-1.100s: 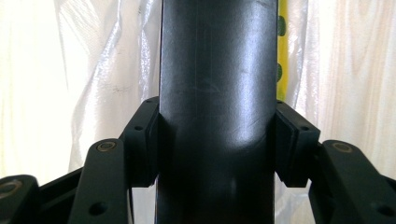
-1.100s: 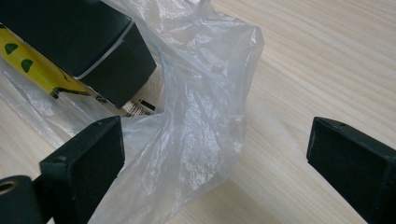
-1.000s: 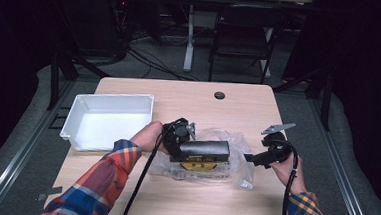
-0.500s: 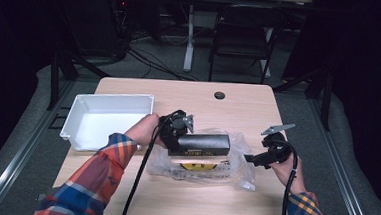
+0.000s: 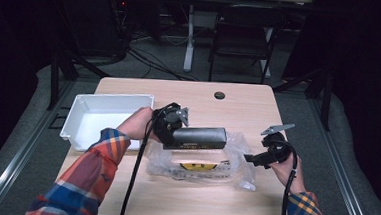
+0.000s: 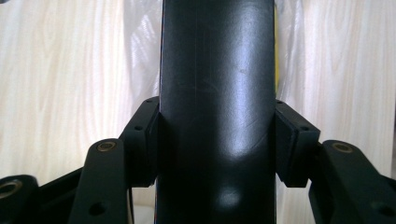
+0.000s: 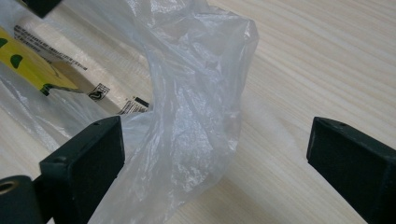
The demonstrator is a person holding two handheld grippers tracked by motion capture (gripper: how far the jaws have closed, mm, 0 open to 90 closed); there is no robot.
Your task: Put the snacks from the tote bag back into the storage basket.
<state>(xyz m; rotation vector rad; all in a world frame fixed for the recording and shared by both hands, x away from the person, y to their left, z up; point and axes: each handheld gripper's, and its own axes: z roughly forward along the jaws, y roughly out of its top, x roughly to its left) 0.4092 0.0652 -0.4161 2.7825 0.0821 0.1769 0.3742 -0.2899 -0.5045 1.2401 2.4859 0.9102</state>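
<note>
1. Since the earlier frame the left hand-held gripper (image 5: 177,131) has risen, and the black tube (image 5: 199,136) in it now hangs clear above the bag (image 5: 200,164) instead of lying low on it; the right hand-held gripper (image 5: 251,158) has kept its place.
2. The left hand-held gripper is clamped on the tube: in the left gripper view both pads press flat on the tube's (image 6: 217,112) two sides.
3. In the high view the tube lies level, its length running left to right, with its left end in the jaws and its right end free.
4. The clear plastic bag lies crumpled on the bench (image 5: 239,103) below the tube, near the middle; a yellow label (image 5: 194,166) shows through it.
5. The right hand-held gripper (image 7: 215,154) stands apart at the bag's right end; in the right gripper view a fold of the bag (image 7: 187,116) rises between the jaws, close to the left pad, and whether it touches I cannot tell.
6. A white tray (image 5: 77,125) sits at the bench's left, just left of the left hand (image 5: 138,124).
7. A small black disc (image 5: 220,95) lies at the far edge of the bench, well apart from the rest.
</note>
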